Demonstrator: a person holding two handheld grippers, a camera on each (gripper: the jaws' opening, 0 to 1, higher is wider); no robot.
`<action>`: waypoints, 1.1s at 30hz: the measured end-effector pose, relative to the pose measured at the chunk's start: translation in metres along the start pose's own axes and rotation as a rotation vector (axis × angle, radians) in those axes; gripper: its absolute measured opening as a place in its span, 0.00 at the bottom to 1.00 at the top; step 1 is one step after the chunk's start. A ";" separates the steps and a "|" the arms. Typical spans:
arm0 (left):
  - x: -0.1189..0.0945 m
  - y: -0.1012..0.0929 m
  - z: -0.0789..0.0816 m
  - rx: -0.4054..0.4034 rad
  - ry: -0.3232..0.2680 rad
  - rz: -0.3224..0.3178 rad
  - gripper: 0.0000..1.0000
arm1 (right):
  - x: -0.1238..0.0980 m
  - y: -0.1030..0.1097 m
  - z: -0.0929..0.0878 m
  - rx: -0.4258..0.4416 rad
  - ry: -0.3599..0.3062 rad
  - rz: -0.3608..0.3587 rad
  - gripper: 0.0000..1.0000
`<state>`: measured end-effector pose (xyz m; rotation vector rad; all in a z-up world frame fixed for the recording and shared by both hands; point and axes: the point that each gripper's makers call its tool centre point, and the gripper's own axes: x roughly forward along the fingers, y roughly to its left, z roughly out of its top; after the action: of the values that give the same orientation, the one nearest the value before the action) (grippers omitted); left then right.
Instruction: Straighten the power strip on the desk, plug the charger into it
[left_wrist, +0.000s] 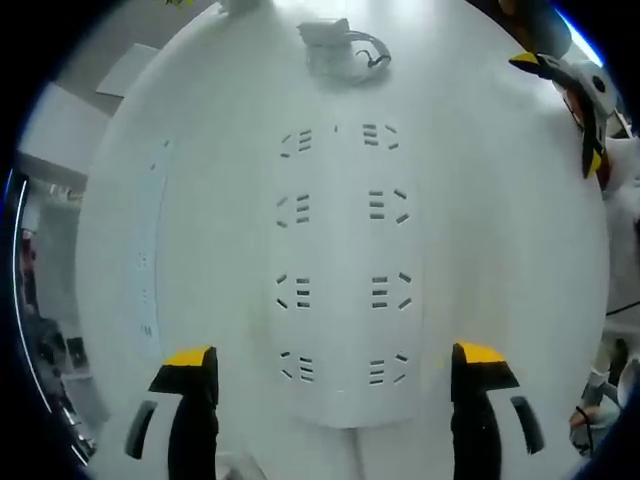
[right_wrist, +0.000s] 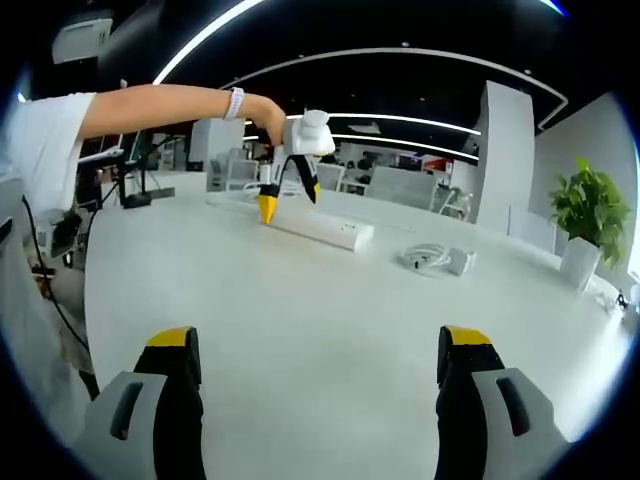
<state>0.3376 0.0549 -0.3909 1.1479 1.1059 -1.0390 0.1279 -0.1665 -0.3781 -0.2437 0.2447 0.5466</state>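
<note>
A white power strip (left_wrist: 342, 285) with two rows of sockets lies on the white desk, right below my left gripper (left_wrist: 335, 365), whose yellow-tipped jaws stand open on either side of its near end. Beyond the strip lies a white charger with its coiled cable (left_wrist: 340, 45). In the right gripper view the left gripper (right_wrist: 290, 200), held by a person's arm, hovers over the near end of the strip (right_wrist: 318, 228); the charger and cable (right_wrist: 437, 260) lie to its right. My right gripper (right_wrist: 315, 365) is open, low over bare desk, holding nothing.
The wide white desk (right_wrist: 300, 310) stretches all around the strip. A potted plant (right_wrist: 580, 215) stands at its far right edge. The right gripper (left_wrist: 590, 110) shows at the upper right of the left gripper view. Office furniture stands in the background.
</note>
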 end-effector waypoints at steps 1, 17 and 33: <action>0.000 0.000 0.001 -0.003 -0.002 0.001 0.99 | 0.000 0.000 0.000 0.000 0.000 0.000 0.98; -0.014 -0.005 0.002 -0.075 -0.081 0.049 0.99 | -0.002 0.004 0.001 0.001 -0.009 0.004 0.98; -0.040 0.008 -0.001 -0.127 -0.228 0.158 0.99 | 0.000 0.012 0.008 -0.011 -0.025 0.023 0.98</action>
<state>0.3391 0.0589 -0.3504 0.9727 0.8732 -0.9371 0.1224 -0.1542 -0.3719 -0.2453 0.2202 0.5733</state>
